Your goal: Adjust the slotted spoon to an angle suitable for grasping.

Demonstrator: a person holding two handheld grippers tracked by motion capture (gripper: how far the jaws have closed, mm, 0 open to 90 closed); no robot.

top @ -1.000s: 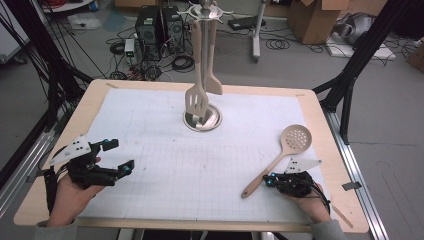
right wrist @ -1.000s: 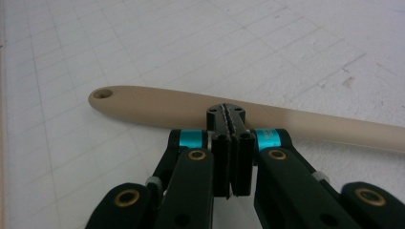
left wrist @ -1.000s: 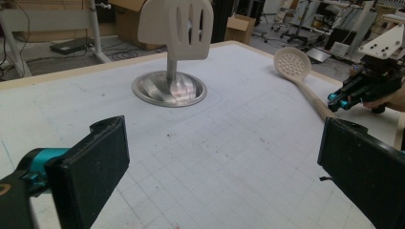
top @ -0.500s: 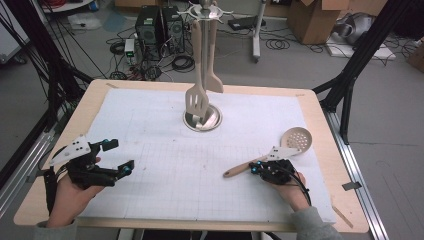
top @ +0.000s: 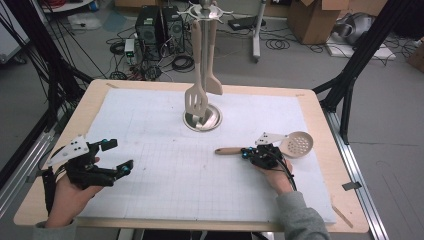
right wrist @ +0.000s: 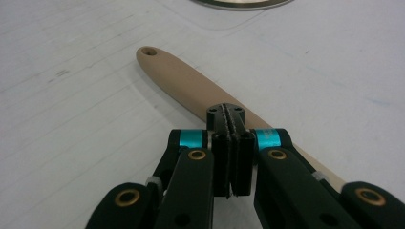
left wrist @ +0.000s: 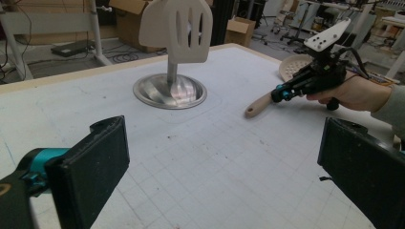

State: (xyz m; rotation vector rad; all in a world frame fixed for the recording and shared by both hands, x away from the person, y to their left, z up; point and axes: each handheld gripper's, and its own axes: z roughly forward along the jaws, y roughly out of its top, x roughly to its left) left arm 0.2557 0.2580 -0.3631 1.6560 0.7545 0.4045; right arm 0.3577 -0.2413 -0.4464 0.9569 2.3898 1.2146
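Closed right gripper over a skimmer handle; left gripper idle and open.

Left to right in the high view: the left gripper (top: pixel 107 160) sits at about 8 o'clock on the white gridded mat (top: pixel 165 185), jaws spread wide with nothing between them, clear of every item. At 12 o'clock the round steel base of the utensil stand (top: pixel 202 119) carries a hanging beige slotted spatula (top: pixel 196 102). At about 4 o'clock the beige perforated skimmer spoon with wooden handle (top: pixel 296 145) lies flat on the mat, handle end pointing to 9 o'clock. The right gripper (top: pixel 246 152) rests over that handle; in the right gripper view its jaws are pressed fully together above the handle, gripping nothing.
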